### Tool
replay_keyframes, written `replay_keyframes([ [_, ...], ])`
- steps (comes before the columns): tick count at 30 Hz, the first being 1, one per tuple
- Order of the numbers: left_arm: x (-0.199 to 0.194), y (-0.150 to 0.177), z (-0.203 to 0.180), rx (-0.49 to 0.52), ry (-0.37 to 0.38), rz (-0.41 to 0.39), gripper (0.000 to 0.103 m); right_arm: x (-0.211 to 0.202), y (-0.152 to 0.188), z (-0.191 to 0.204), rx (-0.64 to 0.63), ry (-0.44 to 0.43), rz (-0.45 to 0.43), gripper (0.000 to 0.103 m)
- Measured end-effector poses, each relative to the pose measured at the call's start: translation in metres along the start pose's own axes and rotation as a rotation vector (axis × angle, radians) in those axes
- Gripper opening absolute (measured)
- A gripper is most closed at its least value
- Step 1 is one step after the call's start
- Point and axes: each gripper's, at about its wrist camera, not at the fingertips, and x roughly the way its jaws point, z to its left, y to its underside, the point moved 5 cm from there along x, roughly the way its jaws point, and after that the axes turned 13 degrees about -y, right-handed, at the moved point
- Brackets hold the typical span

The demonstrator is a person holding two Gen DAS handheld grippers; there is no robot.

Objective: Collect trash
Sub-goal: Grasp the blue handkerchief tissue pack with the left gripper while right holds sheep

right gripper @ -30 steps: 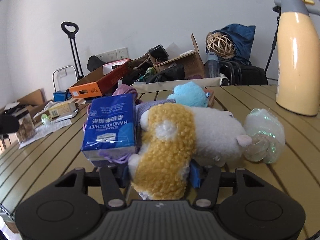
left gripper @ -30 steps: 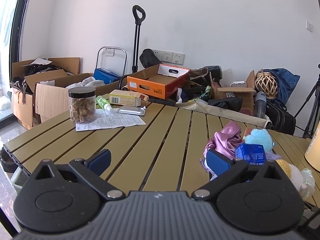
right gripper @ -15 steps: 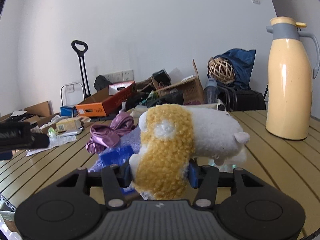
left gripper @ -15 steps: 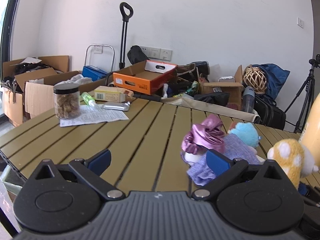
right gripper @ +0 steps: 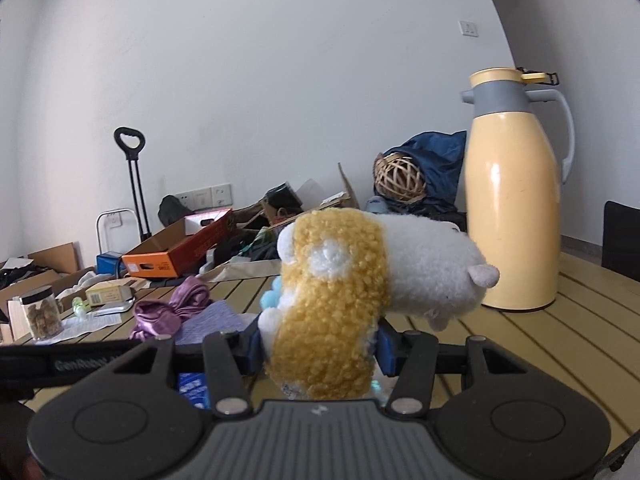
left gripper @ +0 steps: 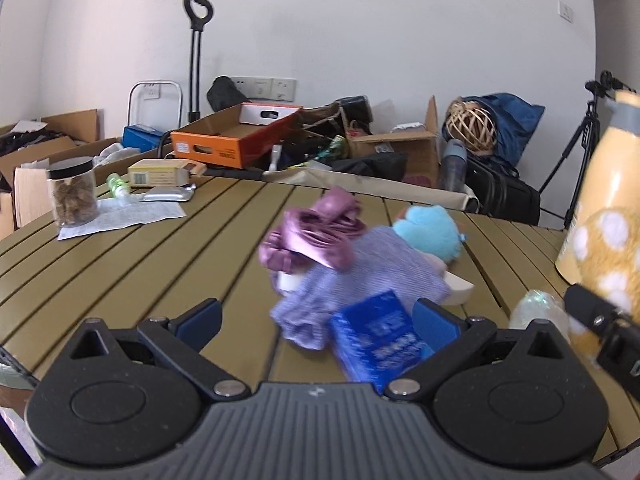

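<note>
Fingers of our right gripper [right gripper: 318,350] clamp a plush toy [right gripper: 360,284] at centre frame. Our left gripper [left gripper: 318,322] gapes wide around a blue tissue pack [left gripper: 378,340], lower centre.

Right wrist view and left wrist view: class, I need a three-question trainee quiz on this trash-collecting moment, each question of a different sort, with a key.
1. True or false: the right gripper is shut on the plush toy.
2. Multiple choice: what lies between the open fingers of the left gripper? A) the snack jar B) the blue tissue pack C) the orange box
3. Fill in: the tall yellow ______ stands upright on the table.

Key
1. True.
2. B, the blue tissue pack, near the right finger; the snack jar stands far off on a paper sheet.
3. Thermos.
</note>
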Motion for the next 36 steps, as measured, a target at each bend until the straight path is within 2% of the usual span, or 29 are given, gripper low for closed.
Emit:
replay_keyframes([
  [5, 0.004, 0.01, -0.035, 0.061, -0.043, -0.038, 0.103, -0.011, -0.001, -0.02, 0.014, 0.042, -0.001, 0.051],
  [16, 0.028, 0.024, -0.062, 0.061, -0.147, 0.024, 0.103, -0.025, 0.004, -0.05, 0.023, 0.09, 0.012, 0.051],
  [19, 0.031, 0.026, -0.065, 0.065, -0.146, 0.033, 0.098, -0.026, 0.005, -0.053, 0.023, 0.094, 0.014, 0.051],
  [28, 0.034, 0.032, -0.066, 0.078, -0.168, 0.055, 0.073, -0.029, 0.005, -0.051, 0.017, 0.088, 0.015, 0.051],
  [31, 0.033, 0.031, -0.063, 0.07, -0.183, 0.061, 0.072, -0.028, 0.005, -0.05, 0.015, 0.086, 0.016, 0.051],
  [36, 0.016, 0.03, -0.07, 0.078, -0.191, 0.019, 0.077, -0.028, 0.005, -0.049, 0.011, 0.084, 0.017, 0.051],
])
